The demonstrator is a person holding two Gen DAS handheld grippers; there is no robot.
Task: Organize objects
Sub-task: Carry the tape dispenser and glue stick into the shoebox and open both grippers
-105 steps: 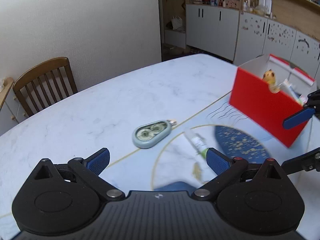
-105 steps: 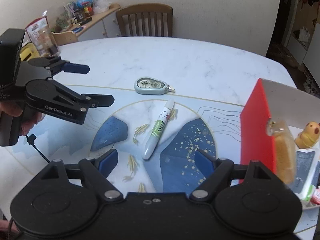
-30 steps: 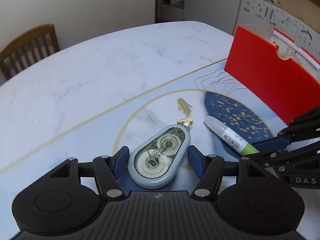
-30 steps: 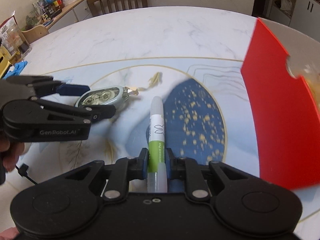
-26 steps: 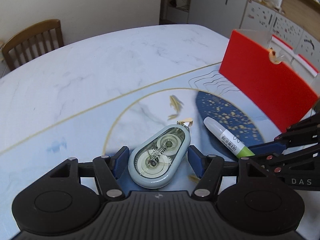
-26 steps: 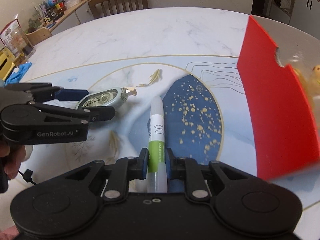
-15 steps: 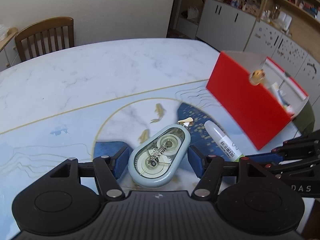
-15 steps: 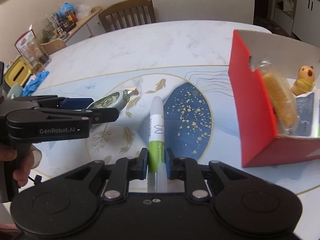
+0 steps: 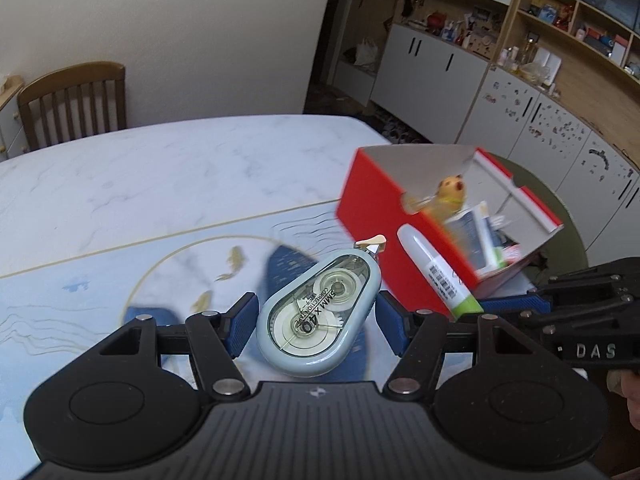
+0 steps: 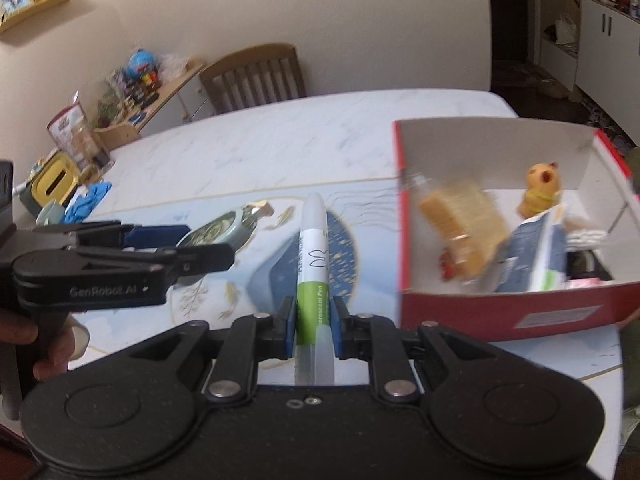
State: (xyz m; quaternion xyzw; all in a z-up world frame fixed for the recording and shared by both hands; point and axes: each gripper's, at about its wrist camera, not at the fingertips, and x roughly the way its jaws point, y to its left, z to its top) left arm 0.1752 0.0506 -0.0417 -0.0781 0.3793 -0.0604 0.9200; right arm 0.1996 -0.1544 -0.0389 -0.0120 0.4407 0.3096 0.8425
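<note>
My left gripper [image 9: 316, 322] is shut on a pale grey correction tape dispenser [image 9: 318, 314] and holds it in the air above the table; it also shows in the right wrist view [image 10: 224, 230]. My right gripper [image 10: 314, 322] is shut on a white and green fluorescent pen [image 10: 313, 256], also lifted; the pen shows in the left wrist view [image 9: 438, 268]. The red box [image 10: 516, 316] stands open to the right, white inside, with a yellow toy figure [image 10: 540, 190], a wrapped snack [image 10: 460, 224] and a small carton [image 10: 536, 256] in it.
The round marble table [image 9: 160, 176] has a blue patterned mat [image 10: 264, 276] in the middle. A wooden chair [image 9: 72, 104] stands at the far side. A side shelf with clutter [image 10: 100, 120] is at the left. Cabinets [image 9: 440, 68] line the back wall.
Both grippers, open 3.5 s ago, have shut on their objects and lifted them. Over the last second both have risen and moved toward the red box, whose inside now shows.
</note>
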